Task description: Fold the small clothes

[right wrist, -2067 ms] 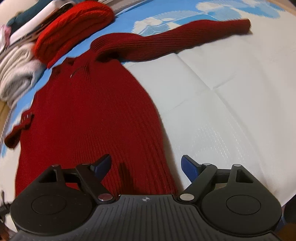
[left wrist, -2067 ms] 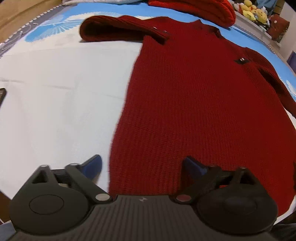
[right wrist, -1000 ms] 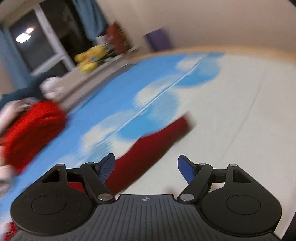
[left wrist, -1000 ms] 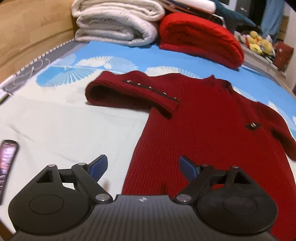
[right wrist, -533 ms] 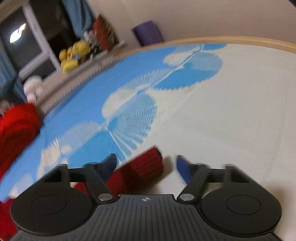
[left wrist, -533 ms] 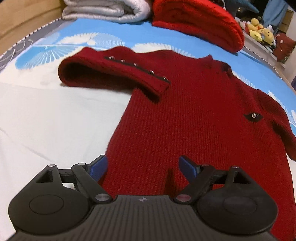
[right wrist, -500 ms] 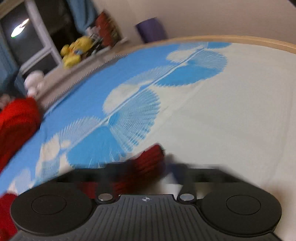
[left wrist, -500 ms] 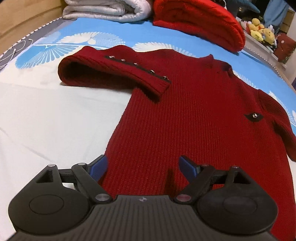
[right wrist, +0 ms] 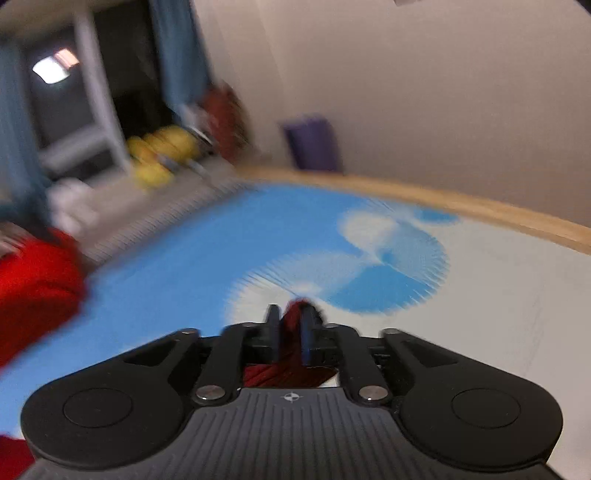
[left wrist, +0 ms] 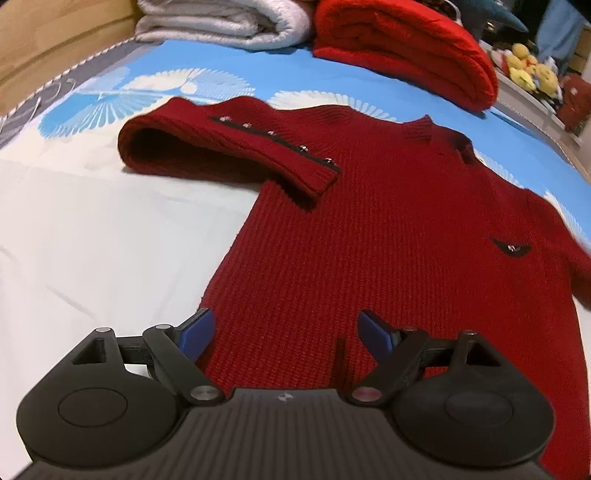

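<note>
A dark red knit sweater (left wrist: 384, 236) lies flat on the bed, neck away from me. Its left sleeve (left wrist: 229, 147), with a row of small buttons, is folded across onto the chest. My left gripper (left wrist: 284, 330) is open and empty, low over the sweater's lower left edge. My right gripper (right wrist: 290, 325) is shut on the cuff of the sweater's other sleeve (right wrist: 293, 314), with red knit showing between the jaws. The right wrist view is blurred by motion.
A folded bright red knit (left wrist: 406, 48) and folded white blankets (left wrist: 221, 22) lie at the back of the bed. The sheet (left wrist: 92, 229) is white with blue fan prints. Plush toys (left wrist: 528, 70) sit beyond. A wooden bed edge (right wrist: 443, 201) curves at right.
My right gripper has closed on the sleeve cuff, which lay between its open jaws half a second ago, and its view has tilted up. My left gripper has barely moved.
</note>
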Tool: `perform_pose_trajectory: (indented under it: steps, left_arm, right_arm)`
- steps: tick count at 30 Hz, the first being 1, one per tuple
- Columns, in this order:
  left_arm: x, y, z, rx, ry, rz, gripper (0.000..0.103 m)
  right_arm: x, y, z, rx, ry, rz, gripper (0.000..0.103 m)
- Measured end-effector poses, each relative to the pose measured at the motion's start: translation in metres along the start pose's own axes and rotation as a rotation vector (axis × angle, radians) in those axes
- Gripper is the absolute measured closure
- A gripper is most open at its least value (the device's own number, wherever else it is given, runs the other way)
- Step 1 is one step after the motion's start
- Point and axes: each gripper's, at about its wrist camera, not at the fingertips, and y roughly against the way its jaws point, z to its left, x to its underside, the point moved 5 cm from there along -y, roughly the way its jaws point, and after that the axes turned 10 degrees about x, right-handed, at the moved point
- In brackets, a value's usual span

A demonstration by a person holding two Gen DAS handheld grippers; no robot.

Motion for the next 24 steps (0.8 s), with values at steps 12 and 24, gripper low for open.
perform_pose_trajectory:
  steps: [12,24]
  left_arm:
    - [0.001,0.003,-0.014,0.089,-0.042,0.025,0.015]
    - [-0.029,0.019,0.019,-0.209,-0.071,-0.172,0.014]
  right_arm:
    - [0.122,0.016,0.032,-0.337,0.179,0.190,0.067]
    - [0.152,0.088,0.090,-0.075,0.329,0.131,0.057]
